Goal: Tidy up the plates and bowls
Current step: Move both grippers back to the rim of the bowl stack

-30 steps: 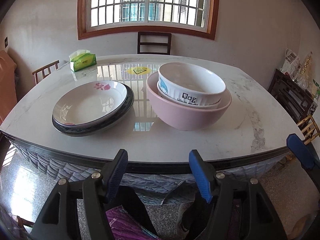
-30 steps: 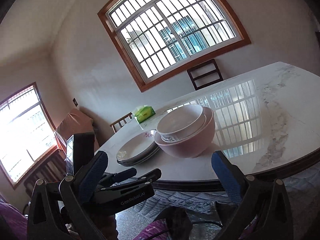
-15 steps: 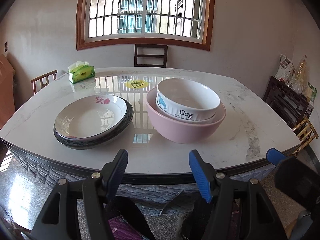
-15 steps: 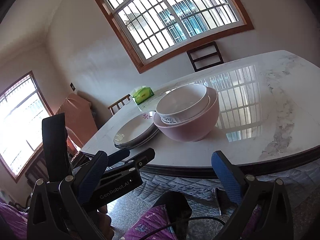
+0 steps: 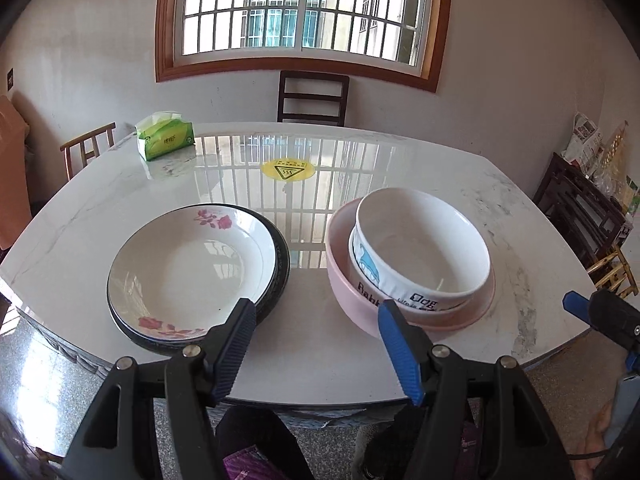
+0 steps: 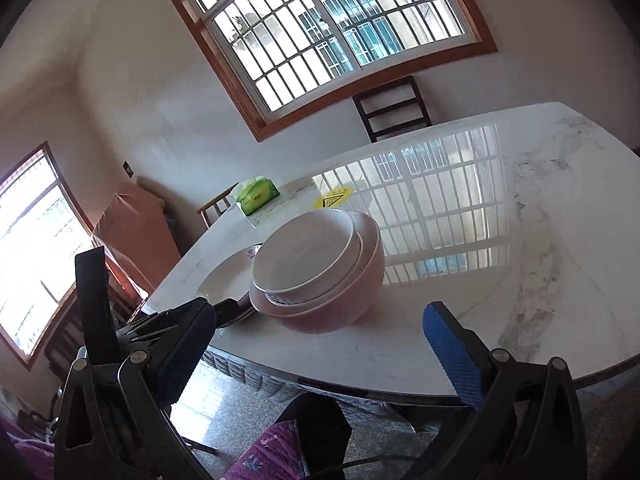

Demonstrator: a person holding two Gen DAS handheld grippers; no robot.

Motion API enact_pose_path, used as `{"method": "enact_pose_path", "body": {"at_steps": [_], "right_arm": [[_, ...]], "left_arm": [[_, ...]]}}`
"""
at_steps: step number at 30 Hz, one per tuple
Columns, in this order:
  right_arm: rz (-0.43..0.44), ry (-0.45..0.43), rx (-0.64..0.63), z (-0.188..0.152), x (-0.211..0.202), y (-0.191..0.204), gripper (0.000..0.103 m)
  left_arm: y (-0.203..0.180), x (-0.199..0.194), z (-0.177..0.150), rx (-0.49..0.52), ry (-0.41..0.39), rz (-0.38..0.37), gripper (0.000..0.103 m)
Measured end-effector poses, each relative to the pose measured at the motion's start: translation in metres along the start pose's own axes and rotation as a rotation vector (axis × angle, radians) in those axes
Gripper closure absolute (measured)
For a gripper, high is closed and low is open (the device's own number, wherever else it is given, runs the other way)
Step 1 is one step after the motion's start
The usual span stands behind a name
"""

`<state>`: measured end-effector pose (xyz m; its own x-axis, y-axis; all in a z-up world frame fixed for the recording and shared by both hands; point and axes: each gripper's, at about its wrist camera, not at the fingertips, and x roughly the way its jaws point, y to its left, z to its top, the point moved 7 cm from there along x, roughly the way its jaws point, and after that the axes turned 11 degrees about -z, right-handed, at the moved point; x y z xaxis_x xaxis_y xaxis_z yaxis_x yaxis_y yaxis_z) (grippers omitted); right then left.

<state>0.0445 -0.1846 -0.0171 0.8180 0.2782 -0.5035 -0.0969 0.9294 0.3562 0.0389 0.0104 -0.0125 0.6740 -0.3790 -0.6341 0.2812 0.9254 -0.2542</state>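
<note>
A white flowered plate lies on a dark plate at the table's front left. Right of it a white bowl marked "Dog" sits in another white bowl inside a pink bowl. My left gripper is open and empty, just above the near table edge, between the two stacks. My right gripper is open and empty, in front of the pink bowl stack. It also shows at the right edge of the left wrist view.
The white marble table carries a green tissue pack at the back left and a yellow sticker in the middle. Chairs stand behind and left of the table. A dark wooden rack stands to the right.
Both grippers have risen and moved forward toward the table, so the stacks look nearer and more from above. Both stay open. The dishes have not moved.
</note>
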Motion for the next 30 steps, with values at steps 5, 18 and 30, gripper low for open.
{"method": "enact_pose_path", "body": {"at_steps": [5, 18, 30], "right_arm": [[0.077, 0.108, 0.073, 0.011, 0.028, -0.018, 0.0], [0.106, 0.267, 0.13, 0.04, 0.08, -0.036, 0.05], [0.053, 0.414, 0.065, 0.04, 0.101, -0.041, 0.067]], "left_arm": [[0.017, 0.012, 0.019, -0.154, 0.057, -0.165, 0.038], [0.03, 0.041, 0.042, -0.33, 0.231, -0.237, 0.043], [0.042, 0.045, 0.054, -0.402, 0.269, -0.251, 0.075]]}}
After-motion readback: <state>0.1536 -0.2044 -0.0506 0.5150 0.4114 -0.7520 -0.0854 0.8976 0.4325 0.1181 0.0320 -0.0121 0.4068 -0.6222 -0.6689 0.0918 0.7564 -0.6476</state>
